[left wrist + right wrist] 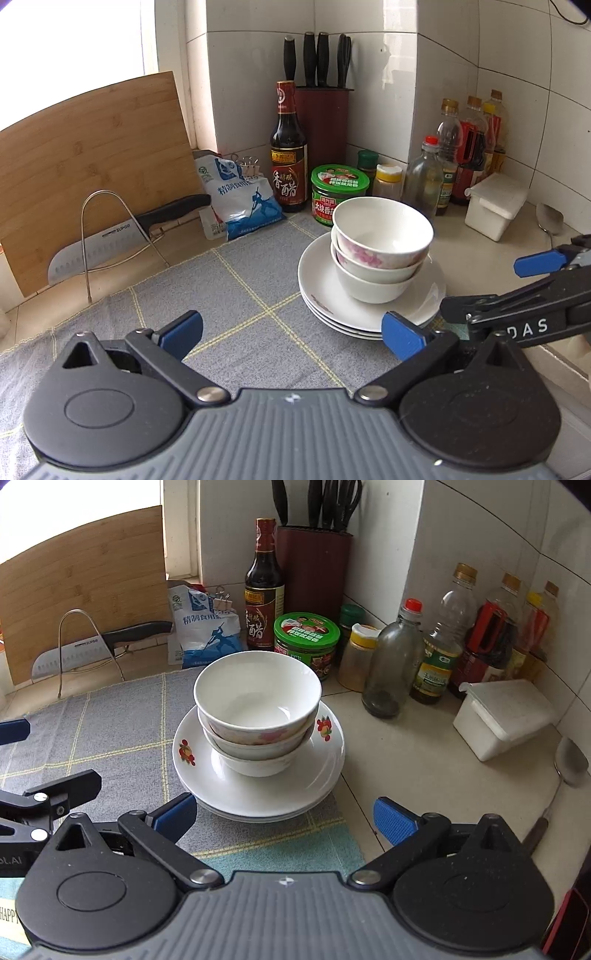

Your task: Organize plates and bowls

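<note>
Left tongs [291,338] spread wide, nothing between the pads; right tongs [284,818] also spread, empty; both point down at a slant toward the same stack.

Task's thing: three bowls [257,716] nested upright, sitting on a pile of plates [258,786], apparently three; pile rests on the grey checked mat [229,291] at its right edge, partly over the bare counter [424,760]; everything already gathered into one stack, so sorting looks near done or done.

Key relation: from the right tongs the stack lies dead ahead, centred between the fingers, near plate rim just beyond the left pad [177,814]; from the left tongs the stack lies ahead and off to the right, plate rim just beside the right pad [402,339], bowls well right of the midline; right tongs also show at the right edge of the left view, beside the plates.

Judgement: right hand better lined up for any grab; left would need to swing right first; stack is round, no long axis, so approach angle is free; tall bowl nest could tip if the plates get nudged; condiment jars and bottles [436,653] crowd close behind.
</note>
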`<act>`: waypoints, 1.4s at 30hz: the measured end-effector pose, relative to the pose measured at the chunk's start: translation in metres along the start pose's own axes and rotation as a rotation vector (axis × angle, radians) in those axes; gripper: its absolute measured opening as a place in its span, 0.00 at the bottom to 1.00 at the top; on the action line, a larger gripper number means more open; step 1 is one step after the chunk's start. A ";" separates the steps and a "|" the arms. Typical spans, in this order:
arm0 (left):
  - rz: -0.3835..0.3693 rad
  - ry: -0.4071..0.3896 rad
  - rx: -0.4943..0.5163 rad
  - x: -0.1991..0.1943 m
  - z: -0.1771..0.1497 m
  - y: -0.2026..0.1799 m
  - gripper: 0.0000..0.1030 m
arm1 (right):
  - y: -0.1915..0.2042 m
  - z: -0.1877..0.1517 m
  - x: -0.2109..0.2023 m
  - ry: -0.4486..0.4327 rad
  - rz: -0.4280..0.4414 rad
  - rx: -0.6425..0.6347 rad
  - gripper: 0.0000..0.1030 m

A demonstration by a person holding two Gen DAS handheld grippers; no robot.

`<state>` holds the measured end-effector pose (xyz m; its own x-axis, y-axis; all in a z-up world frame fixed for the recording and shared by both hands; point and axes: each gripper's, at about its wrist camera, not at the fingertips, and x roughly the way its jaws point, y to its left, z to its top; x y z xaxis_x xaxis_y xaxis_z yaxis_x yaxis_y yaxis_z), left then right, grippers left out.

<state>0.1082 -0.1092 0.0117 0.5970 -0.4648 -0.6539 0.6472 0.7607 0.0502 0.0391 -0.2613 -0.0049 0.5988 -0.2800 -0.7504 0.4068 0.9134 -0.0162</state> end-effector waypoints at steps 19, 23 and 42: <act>0.061 -0.001 -0.054 -0.028 0.016 0.008 0.99 | 0.009 -0.002 -0.049 -0.106 -0.101 0.082 1.00; 0.071 0.004 -0.063 -0.026 0.017 0.007 0.99 | 0.008 -0.001 -0.047 -0.101 -0.100 0.088 1.00; 0.072 0.011 -0.060 -0.021 0.022 0.005 0.99 | 0.008 0.004 -0.041 -0.099 -0.127 0.072 1.00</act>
<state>0.1094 -0.1050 0.0420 0.6359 -0.4031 -0.6581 0.5730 0.8179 0.0527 0.0210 -0.2438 0.0285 0.6028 -0.4227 -0.6767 0.5296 0.8463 -0.0569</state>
